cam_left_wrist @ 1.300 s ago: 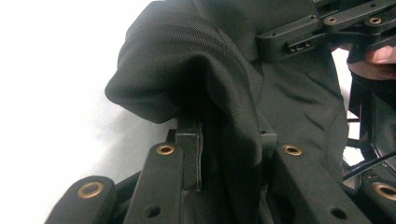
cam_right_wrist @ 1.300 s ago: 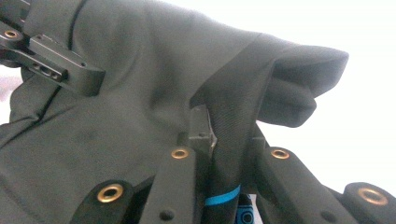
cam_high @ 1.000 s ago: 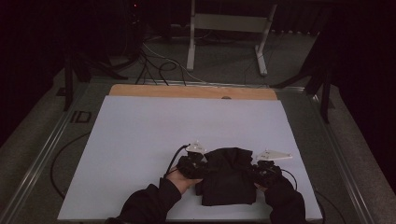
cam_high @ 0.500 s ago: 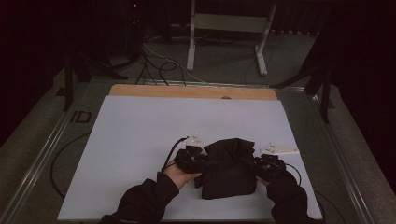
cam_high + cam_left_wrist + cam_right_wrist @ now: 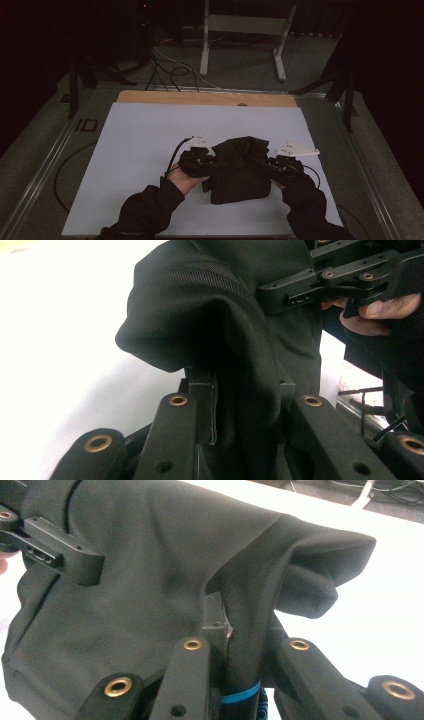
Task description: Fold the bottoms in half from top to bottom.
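Note:
A black cloth hangs bunched between my two grippers over the white mat, near the front edge, its lower part drooping down to the mat. My left gripper is shut on the cloth's left side, and my right gripper is shut on its right side. In the left gripper view the jaws pinch a hemmed fold of the cloth, with the right gripper farther off. In the right gripper view the jaws clamp a thick fold of the cloth; the left gripper shows at upper left.
A wooden strip borders the mat's far edge. Metal rails frame the table. Beyond it stand a metal stand and loose cables on the floor. A cable trails from the left gripper.
Both hands have risen with the cloth and moved a little away from the front edge. The cloth now hangs taller between the grippers.

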A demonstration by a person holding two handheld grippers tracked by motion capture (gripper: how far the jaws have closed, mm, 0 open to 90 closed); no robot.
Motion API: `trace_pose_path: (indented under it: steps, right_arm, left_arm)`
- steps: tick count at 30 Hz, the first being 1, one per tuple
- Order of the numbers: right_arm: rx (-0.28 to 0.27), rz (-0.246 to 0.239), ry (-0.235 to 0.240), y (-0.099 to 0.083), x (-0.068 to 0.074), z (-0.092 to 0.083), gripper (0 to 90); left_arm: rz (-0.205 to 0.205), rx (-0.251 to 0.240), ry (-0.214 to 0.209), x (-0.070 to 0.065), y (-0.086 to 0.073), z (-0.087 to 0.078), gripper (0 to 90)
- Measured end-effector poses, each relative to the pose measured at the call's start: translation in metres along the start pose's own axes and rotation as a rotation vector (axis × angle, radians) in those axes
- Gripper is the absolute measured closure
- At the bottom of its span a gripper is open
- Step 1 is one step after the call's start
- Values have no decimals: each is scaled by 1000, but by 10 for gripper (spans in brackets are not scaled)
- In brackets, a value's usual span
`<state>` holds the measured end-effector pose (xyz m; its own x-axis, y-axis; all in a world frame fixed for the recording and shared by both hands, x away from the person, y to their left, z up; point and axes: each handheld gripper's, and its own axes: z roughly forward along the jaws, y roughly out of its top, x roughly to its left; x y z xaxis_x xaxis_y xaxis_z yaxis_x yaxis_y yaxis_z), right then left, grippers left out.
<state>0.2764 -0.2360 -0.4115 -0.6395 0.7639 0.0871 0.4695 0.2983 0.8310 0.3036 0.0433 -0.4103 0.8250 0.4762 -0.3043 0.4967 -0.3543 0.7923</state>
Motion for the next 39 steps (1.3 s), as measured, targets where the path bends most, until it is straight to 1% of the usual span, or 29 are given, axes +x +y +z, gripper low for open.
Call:
trace_pose_path:
  steps: [5, 9, 14, 17, 23, 24, 25, 32, 35, 37, 39]
  right_arm:
    - [-10, -13, 14, 8, 5, 5, 810]
    - [-15, -14, 24, 13, 9, 10, 810]
    - [-18, -28, 38, 20, 15, 19, 810]
    - [-22, -27, 46, 23, 18, 24, 810]
    - [-25, -27, 58, 30, 22, 34, 810]
    - [-26, -32, 61, 31, 23, 36, 810]
    - [-24, -37, 64, 33, 26, 41, 810]
    - [-24, -46, 82, 43, 34, 56, 810]
    - [-20, -54, 85, 45, 36, 59, 810]
    - [-20, -65, 88, 50, 39, 63, 810]
    - [-21, -64, 90, 53, 41, 65, 810]
  left_arm:
    - [-3, -9, 10, 6, -1, -11, 737]
    - [7, -12, 21, 12, -2, -18, 737]
    - [8, -6, 34, 19, -3, -29, 737]
    - [10, -4, 40, 23, -3, -34, 737]
    - [3, 2, 45, 30, -4, -44, 737]
    - [-1, 3, 50, 33, -5, -48, 737]
    - [-3, 3, 53, 35, -5, -50, 737]
    - [-16, 2, 70, 46, -8, -63, 737]
    - [-18, 3, 74, 49, -8, -67, 737]
    - [-21, 4, 76, 53, -8, -72, 737]
    - [-20, 1, 75, 55, -7, -76, 736]
